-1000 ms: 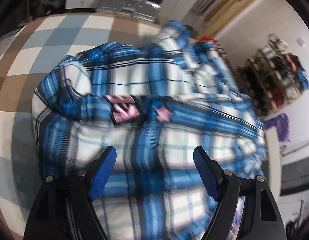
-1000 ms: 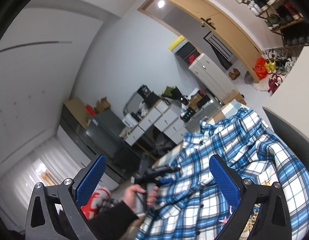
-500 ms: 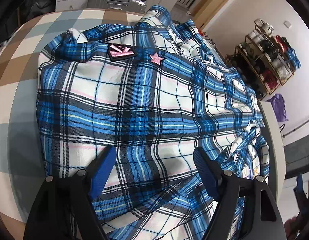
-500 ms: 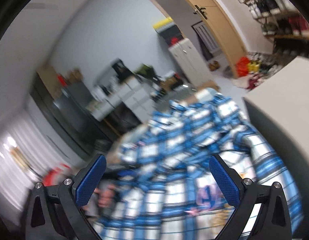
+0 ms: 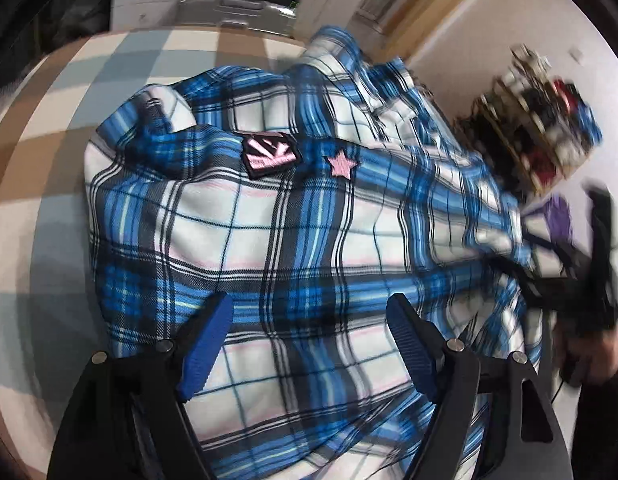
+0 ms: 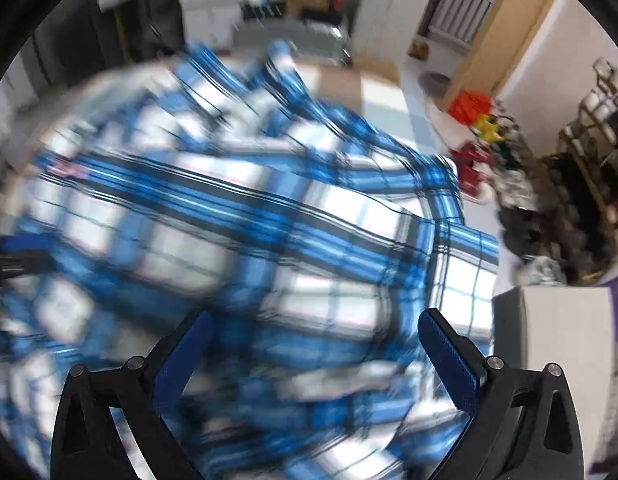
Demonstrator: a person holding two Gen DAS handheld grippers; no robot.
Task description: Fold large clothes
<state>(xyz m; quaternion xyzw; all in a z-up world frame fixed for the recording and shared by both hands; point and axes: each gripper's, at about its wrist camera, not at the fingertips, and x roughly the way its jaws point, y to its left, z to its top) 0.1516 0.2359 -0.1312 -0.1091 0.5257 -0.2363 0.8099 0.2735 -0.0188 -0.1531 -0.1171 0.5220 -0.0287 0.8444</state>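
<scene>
A large blue-and-white plaid shirt (image 5: pixel 309 232) lies rumpled over a checked tablecloth (image 5: pixel 69 100), with a pink patch (image 5: pixel 271 154) and a pink star (image 5: pixel 341 165) on its upper part. My left gripper (image 5: pixel 309 328) hovers open just above the shirt, nothing between its blue pads. At the right edge of the left wrist view a hand holds the other gripper (image 5: pixel 589 280), blurred. In the right wrist view the same shirt (image 6: pixel 249 220) fills the frame, smeared by motion, and my right gripper (image 6: pixel 313 352) is open over it with nothing gripped.
White drawers and a silver case (image 5: pixel 237 8) stand beyond the table's far edge. A wooden door (image 6: pixel 505 16) and a crowded shoe rack (image 6: pixel 581 184) are to the right, with a grey-white box (image 6: pixel 553 352) close beside the shirt.
The right gripper swung from facing the room down onto the shirt. The left gripper dipped slightly, and the shirt's far shoulder has bunched up again under it.
</scene>
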